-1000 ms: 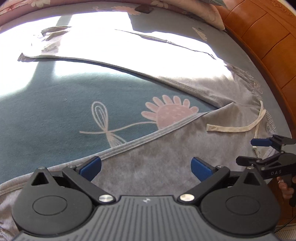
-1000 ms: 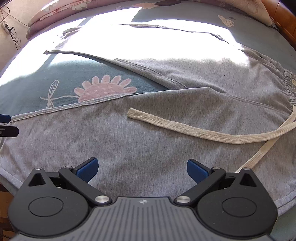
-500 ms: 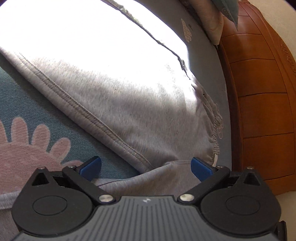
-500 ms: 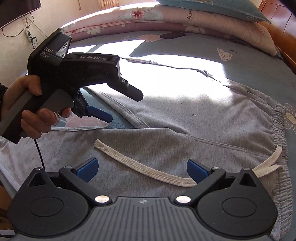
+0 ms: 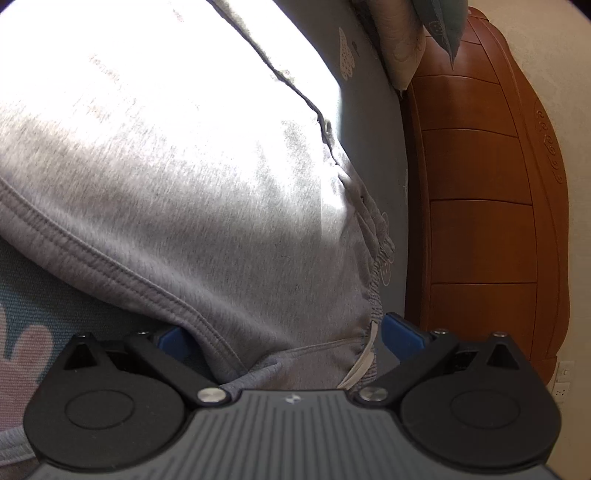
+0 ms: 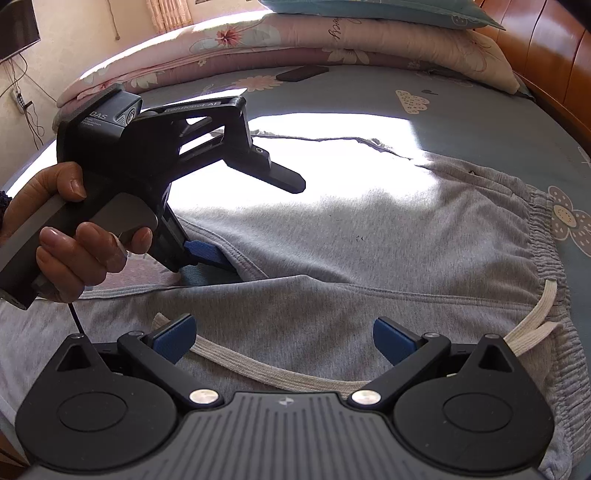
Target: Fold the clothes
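Note:
Grey jogger pants (image 6: 369, 229) lie spread on the bed, with an elastic waistband (image 6: 546, 251) at the right and a cream drawstring (image 6: 295, 373) across the near leg. My left gripper (image 5: 284, 338) is open, low at the crotch; its jaws straddle the far leg's hem seam (image 5: 122, 280). It also shows in the right wrist view (image 6: 221, 254), held by a hand. My right gripper (image 6: 282, 338) is open and empty just above the near leg, over the drawstring.
The bed has a blue-grey sheet with flower prints (image 6: 569, 221). Folded pink quilts and a teal pillow (image 6: 332, 33) lie at the far side. A wooden headboard (image 5: 480, 221) stands on the right. A dark phone (image 6: 303, 74) lies near the quilts.
My left gripper has pushed forward and lower into the crotch of the pants, its jaws now around the hem. My right gripper has drawn slightly closer to the near leg.

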`<state>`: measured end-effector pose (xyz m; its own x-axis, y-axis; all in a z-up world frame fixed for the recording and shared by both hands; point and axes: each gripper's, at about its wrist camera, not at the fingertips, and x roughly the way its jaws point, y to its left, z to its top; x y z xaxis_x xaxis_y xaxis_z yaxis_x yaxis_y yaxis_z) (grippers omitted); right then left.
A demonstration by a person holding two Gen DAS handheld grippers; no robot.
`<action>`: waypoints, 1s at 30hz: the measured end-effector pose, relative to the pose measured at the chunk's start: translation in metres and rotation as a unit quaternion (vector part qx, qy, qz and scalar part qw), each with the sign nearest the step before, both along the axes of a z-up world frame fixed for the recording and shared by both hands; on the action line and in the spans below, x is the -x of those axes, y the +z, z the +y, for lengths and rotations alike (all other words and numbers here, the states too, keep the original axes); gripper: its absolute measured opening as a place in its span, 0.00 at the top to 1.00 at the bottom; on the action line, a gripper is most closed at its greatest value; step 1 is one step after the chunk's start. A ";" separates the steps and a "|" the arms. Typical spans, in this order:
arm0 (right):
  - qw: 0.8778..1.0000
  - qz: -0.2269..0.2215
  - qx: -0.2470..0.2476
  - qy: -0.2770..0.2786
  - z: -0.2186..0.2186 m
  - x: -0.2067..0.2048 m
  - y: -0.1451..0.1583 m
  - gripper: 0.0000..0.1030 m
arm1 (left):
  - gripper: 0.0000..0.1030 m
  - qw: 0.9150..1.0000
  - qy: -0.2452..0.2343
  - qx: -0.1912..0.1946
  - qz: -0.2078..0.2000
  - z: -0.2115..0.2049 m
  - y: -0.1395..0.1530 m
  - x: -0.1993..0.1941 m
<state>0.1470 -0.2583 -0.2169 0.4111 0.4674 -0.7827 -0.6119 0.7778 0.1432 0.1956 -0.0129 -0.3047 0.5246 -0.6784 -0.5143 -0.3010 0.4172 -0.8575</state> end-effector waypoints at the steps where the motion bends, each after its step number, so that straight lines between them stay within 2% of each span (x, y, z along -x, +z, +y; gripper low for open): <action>1: 1.000 -0.001 -0.001 -0.003 0.003 0.000 0.001 0.00 | 0.01 1.000 0.000 0.002 0.002 -0.001 -0.003 0.000; 4: 1.000 0.002 0.000 -0.013 0.008 0.000 0.000 0.00 | 0.01 0.999 -0.029 0.007 0.021 -0.010 -0.010 -0.004; 7: 1.000 0.003 0.006 -0.015 0.012 0.000 -0.001 0.00 | 0.01 0.998 -0.055 0.012 -0.008 -0.011 0.005 -0.011; 10: 1.000 0.000 0.010 -0.013 0.017 0.000 -0.001 0.00 | 0.01 0.998 -0.043 0.037 -0.035 0.000 0.015 -0.020; 12: 1.000 -0.001 0.010 -0.015 0.020 -0.002 -0.002 0.00 | 0.01 0.998 -0.042 0.048 -0.013 -0.002 0.007 -0.025; 15: 1.000 0.005 0.005 -0.020 0.028 -0.006 -0.004 0.00 | 0.01 0.994 -0.088 0.054 0.021 -0.016 -0.003 -0.032; 21: 1.000 0.007 -0.001 0.002 0.043 -0.008 -0.005 0.00 | 0.01 0.993 -0.062 0.096 -0.003 -0.004 0.007 -0.045; 23: 1.000 0.012 0.001 0.010 0.047 -0.007 -0.008 0.00 | 0.01 0.993 -0.062 0.095 0.010 -0.005 0.002 -0.046; 26: 1.000 0.016 -0.001 0.025 0.052 -0.006 -0.012 0.00 | 0.01 0.994 -0.073 0.087 0.008 -0.008 0.005 -0.049; 30: 0.998 0.007 -0.011 0.069 0.064 -0.007 -0.015 0.00 | 0.01 0.992 -0.075 0.100 0.015 -0.004 0.006 -0.050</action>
<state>0.1540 -0.1948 -0.2315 0.3307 0.5359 -0.7768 -0.7111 0.6827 0.1682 0.2459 -0.0169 -0.2983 0.3960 -0.8381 -0.3753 -0.2744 0.2821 -0.9193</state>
